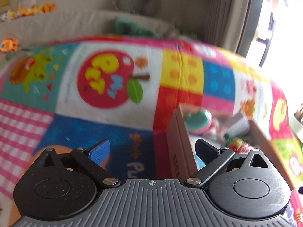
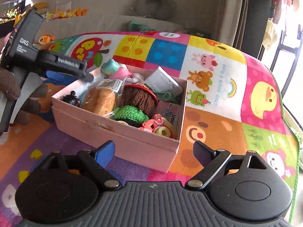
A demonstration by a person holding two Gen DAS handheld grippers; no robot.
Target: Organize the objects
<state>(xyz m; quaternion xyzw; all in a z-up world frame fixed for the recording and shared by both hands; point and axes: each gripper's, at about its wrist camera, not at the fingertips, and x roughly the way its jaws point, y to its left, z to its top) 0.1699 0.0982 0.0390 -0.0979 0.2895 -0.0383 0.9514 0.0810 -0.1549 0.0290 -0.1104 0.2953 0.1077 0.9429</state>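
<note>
A pink cardboard box (image 2: 121, 130) stands on a colourful play mat (image 2: 217, 71), full of small toys: a brown crochet piece (image 2: 138, 96), a green crochet piece (image 2: 130, 113), a bagged orange item (image 2: 104, 98), a teal and pink figure (image 2: 113, 68). My right gripper (image 2: 154, 151) is open and empty just in front of the box's near corner. My left gripper (image 1: 152, 151) is open and empty at the box's left wall (image 1: 178, 145); it also shows in the right wrist view (image 2: 72, 71), at the box's far left. The left wrist view is blurred.
A beige sofa or cushion (image 2: 106, 22) with a teal cloth (image 2: 138, 26) lies behind the mat. Small orange toys (image 2: 68, 12) sit at the back left. A brown knitted thing (image 2: 9, 87) is at the left edge. Curtains and a bright window (image 2: 284, 19) are at the right.
</note>
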